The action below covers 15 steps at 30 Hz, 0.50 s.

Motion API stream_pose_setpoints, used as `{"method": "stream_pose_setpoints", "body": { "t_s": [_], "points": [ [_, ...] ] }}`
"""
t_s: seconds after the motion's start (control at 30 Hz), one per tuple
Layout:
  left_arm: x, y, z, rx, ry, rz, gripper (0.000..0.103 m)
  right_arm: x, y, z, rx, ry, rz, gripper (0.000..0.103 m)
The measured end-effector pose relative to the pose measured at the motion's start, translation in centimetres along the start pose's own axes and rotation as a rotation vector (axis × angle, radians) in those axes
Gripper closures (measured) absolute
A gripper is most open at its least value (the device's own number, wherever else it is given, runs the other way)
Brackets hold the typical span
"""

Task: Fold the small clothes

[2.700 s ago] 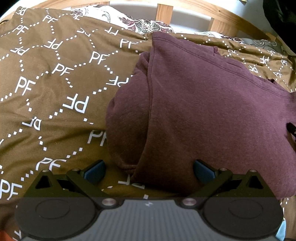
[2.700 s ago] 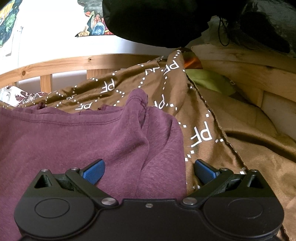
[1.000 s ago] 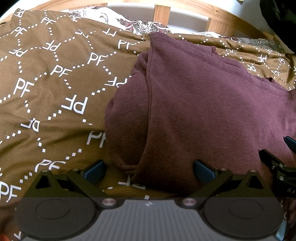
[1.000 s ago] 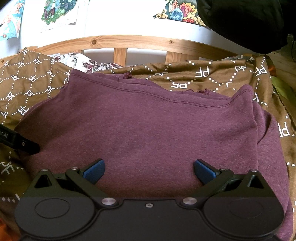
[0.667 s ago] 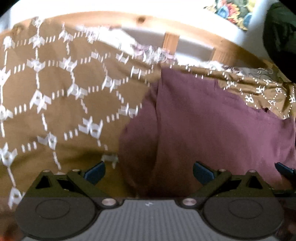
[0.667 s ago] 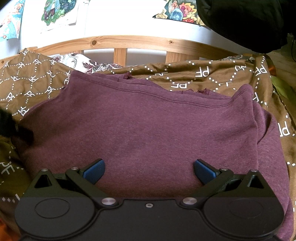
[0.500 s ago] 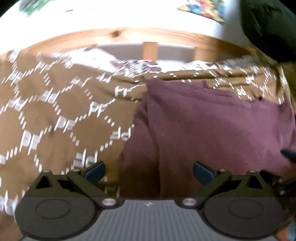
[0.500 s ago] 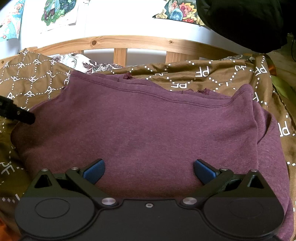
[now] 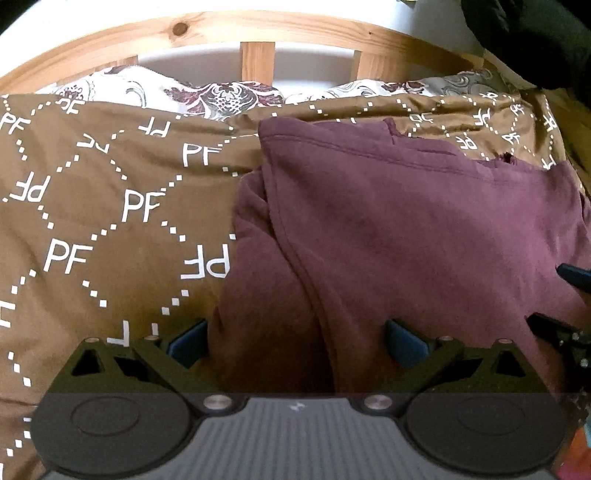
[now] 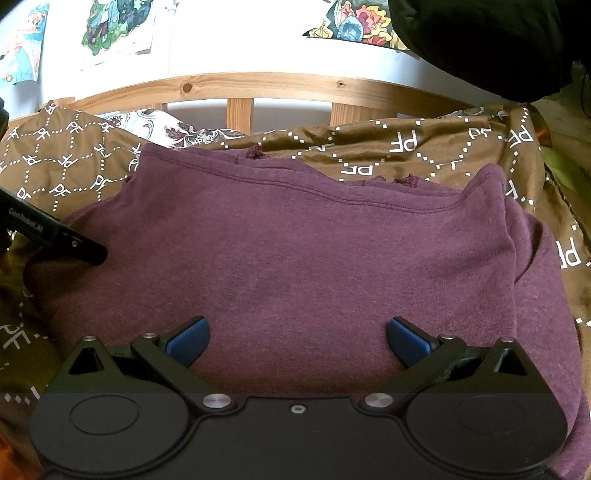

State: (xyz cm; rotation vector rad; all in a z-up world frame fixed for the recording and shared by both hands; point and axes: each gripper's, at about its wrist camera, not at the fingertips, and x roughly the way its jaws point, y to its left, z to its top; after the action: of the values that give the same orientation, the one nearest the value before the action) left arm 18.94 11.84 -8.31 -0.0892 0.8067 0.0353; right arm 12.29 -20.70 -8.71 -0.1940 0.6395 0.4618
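The maroon garment point(image 10: 295, 258) lies partly folded on the bed cover point(image 9: 92, 221), spread flat so its edges are reachable. Left tongs point(image 9: 295, 343) and right tongs point(image 10: 295, 339) are both released, straddling its near edge.

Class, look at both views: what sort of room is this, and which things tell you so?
Most likely a bedroom. A maroon sweatshirt lies on a brown bedspread, with a patterned pillow and a wooden bed frame behind it, and pictures on the wall.
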Motion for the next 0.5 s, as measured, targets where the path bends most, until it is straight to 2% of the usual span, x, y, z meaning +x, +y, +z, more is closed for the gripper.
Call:
{"method": "stream_pose_setpoints", "body": {
  "t_s": [0.3, 0.5],
  "points": [
    [-0.3, 0.5, 0.5, -0.055, 0.032, -0.026, 0.001, 0.0, -0.1, 0.0, 0.003, -0.002, 0.003, 0.000],
    [-1.0, 1.0, 0.6, -0.106, 0.069, -0.056, 0.016, 0.0, -0.1, 0.0, 0.002, -0.001, 0.003, 0.000]
  ]
}}
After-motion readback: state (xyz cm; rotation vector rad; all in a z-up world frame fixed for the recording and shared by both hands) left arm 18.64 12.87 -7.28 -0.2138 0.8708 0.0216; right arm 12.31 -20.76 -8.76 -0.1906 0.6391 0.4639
